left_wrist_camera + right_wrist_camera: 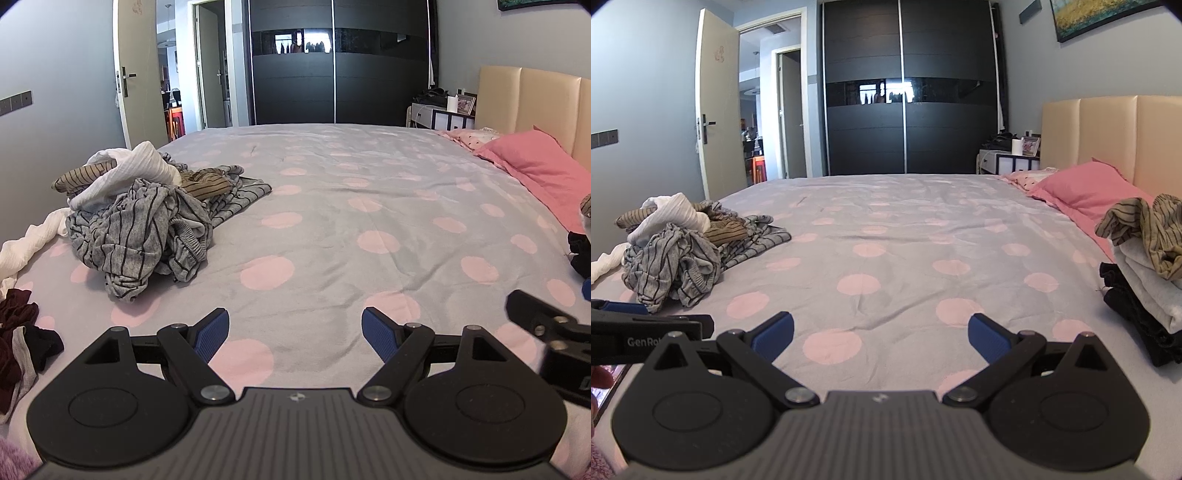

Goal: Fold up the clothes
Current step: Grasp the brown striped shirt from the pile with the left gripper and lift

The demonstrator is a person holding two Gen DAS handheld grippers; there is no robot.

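A heap of unfolded clothes [147, 214] lies on the left of the bed: grey striped pieces, a white top and brown striped cloth. In the right wrist view the same heap [687, 251] sits at the left. A stack of folded clothes [1145, 280] rests at the right edge, black and white layers topped by a crumpled brown striped garment [1145, 229]. My left gripper [295, 332] hovers open over bare bedspread, nothing between its blue pads. My right gripper [881, 338] is likewise open and empty, well short of both piles.
The grey bedspread with pink dots [332, 206] stretches ahead. Dark red and black clothes [18, 332] lie at the near left edge. A pink pillow [1082, 188] and beige headboard [1108, 136] stand at the right. A black wardrobe [905, 92] and an open door [716, 110] are beyond.
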